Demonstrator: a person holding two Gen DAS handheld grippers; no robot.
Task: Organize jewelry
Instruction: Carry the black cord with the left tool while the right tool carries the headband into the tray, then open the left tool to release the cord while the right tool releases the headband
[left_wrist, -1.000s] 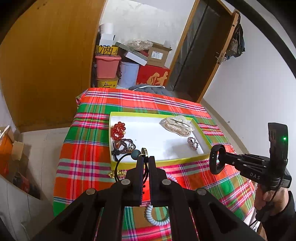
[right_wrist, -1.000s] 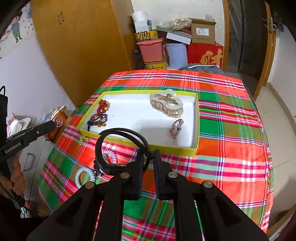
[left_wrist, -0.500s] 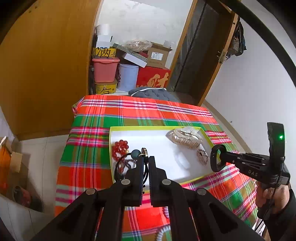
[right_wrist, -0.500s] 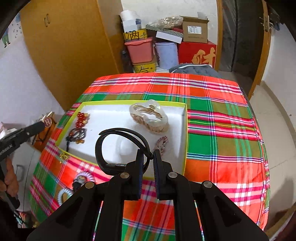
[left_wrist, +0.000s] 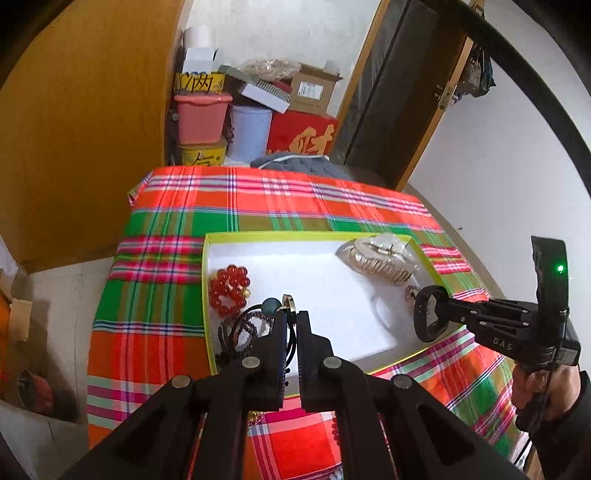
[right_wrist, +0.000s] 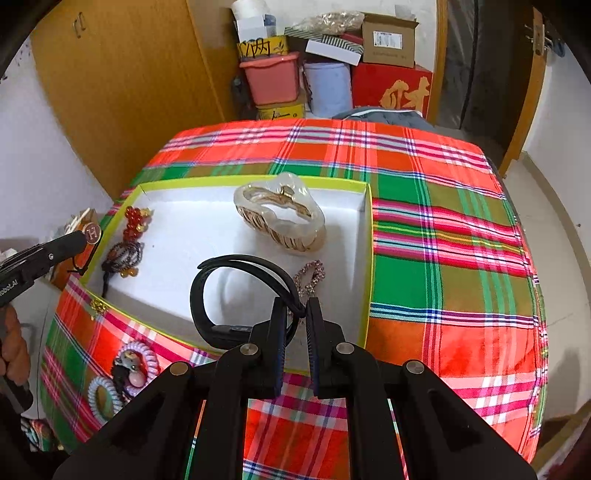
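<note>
The right hand-held gripper (right_wrist: 295, 317) is clamped on a black wristband (right_wrist: 207, 295), holding it over the near part of the yellow-rimmed tray (right_wrist: 369, 258) on the plaid surface (right_wrist: 443, 229). The left hand-held gripper (left_wrist: 291, 325) pinches a black cord necklace (left_wrist: 273, 307) above the tray's left side, near the red bead bracelet (left_wrist: 229, 288); a pearly hair claw (right_wrist: 280, 218) lies at the tray's far side.
</note>
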